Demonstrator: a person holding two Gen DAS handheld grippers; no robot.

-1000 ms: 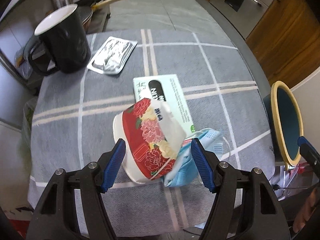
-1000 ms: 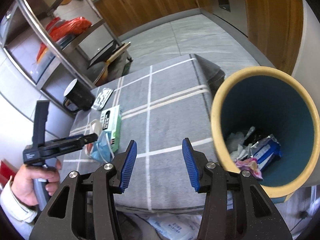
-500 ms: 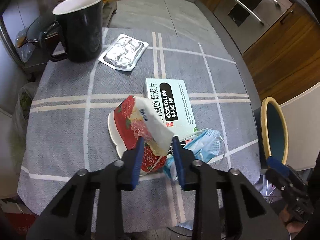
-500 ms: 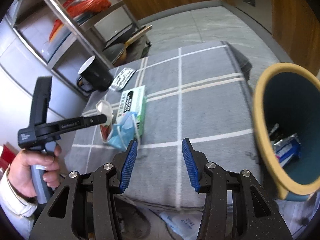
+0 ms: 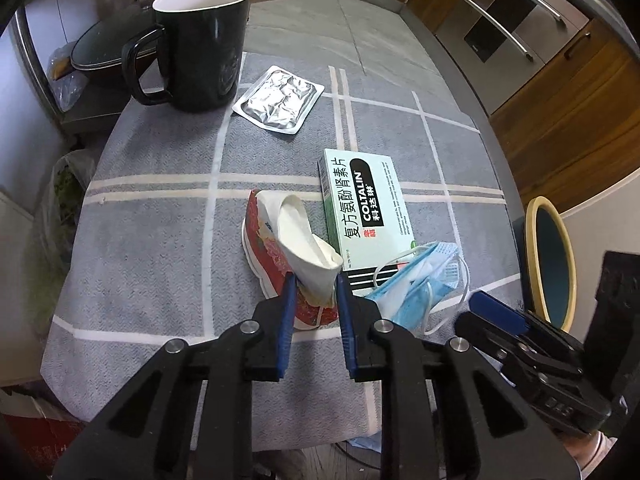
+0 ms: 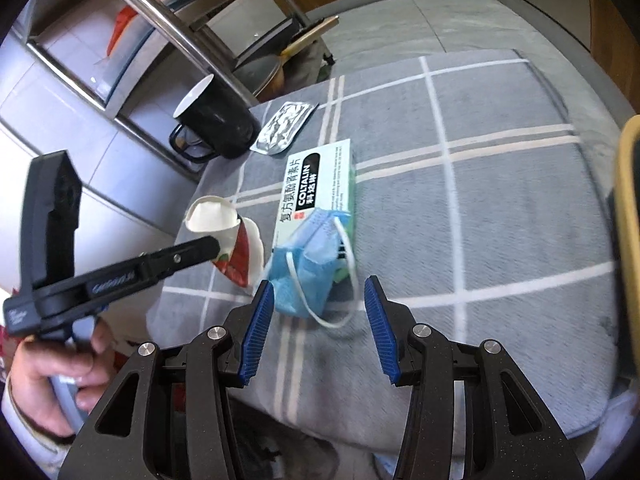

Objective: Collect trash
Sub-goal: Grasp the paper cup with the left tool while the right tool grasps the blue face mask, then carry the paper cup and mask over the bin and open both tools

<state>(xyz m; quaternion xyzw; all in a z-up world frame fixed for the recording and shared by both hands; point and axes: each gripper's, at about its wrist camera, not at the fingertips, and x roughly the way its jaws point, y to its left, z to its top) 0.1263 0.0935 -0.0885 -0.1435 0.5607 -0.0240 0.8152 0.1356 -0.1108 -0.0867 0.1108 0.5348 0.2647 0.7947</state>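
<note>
A crushed red flowered paper cup [image 5: 280, 240] is pinched flat in my left gripper [image 5: 314, 284], which is shut on it and holds it just above the grey checked cloth; the cup also shows in the right wrist view [image 6: 224, 236]. A crumpled blue face mask [image 5: 416, 284] lies on the cloth against a green medicine box [image 5: 360, 208]. My right gripper [image 6: 320, 304] is open and empty, with the mask [image 6: 308, 260] just ahead between its fingers. The yellow-rimmed blue trash bin [image 5: 550, 264] stands off the table's right edge.
A black mug [image 5: 200, 44] and a foil blister pack [image 5: 280, 100] sit at the far left of the table [image 5: 152, 200]. A metal rack [image 6: 168, 40] with pans stands beyond. Wooden cabinets [image 5: 560, 100] lie to the right.
My left gripper closed on the paper cup, crushing it, and lifted it. My right gripper swung left from the bin toward the face mask.
</note>
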